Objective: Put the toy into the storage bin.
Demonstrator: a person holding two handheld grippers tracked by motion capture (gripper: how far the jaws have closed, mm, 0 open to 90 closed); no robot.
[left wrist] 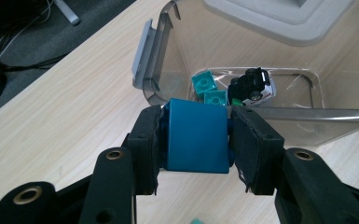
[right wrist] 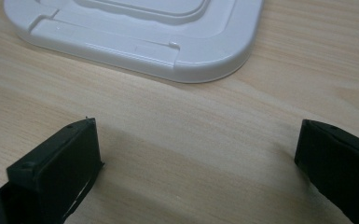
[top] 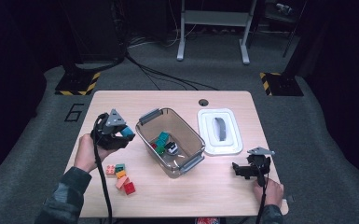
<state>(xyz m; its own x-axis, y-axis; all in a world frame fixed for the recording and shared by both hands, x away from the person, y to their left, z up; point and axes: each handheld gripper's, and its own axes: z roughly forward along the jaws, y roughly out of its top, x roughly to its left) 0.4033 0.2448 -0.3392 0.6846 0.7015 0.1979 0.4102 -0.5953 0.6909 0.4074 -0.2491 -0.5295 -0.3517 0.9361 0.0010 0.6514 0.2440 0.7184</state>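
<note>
Your left gripper (left wrist: 196, 140) is clamped on a blue block (left wrist: 196, 137), both pads pressed against its sides; in the high view that block (top: 127, 132) sits left of centre, just beside the left rim of the clear bin (top: 169, 141). In the left gripper view the bin (left wrist: 307, 114) lies just beyond the block, with two teal bricks (left wrist: 210, 88) and a small toy car (left wrist: 254, 86) on its floor. A cluster of loose bricks (top: 120, 177) lies on the table (top: 214, 186) at lower left. Your right gripper (right wrist: 198, 154) rests at lower right, jaws wide apart over bare wood, with the white lid (right wrist: 135, 32) across the top of its view.
</note>
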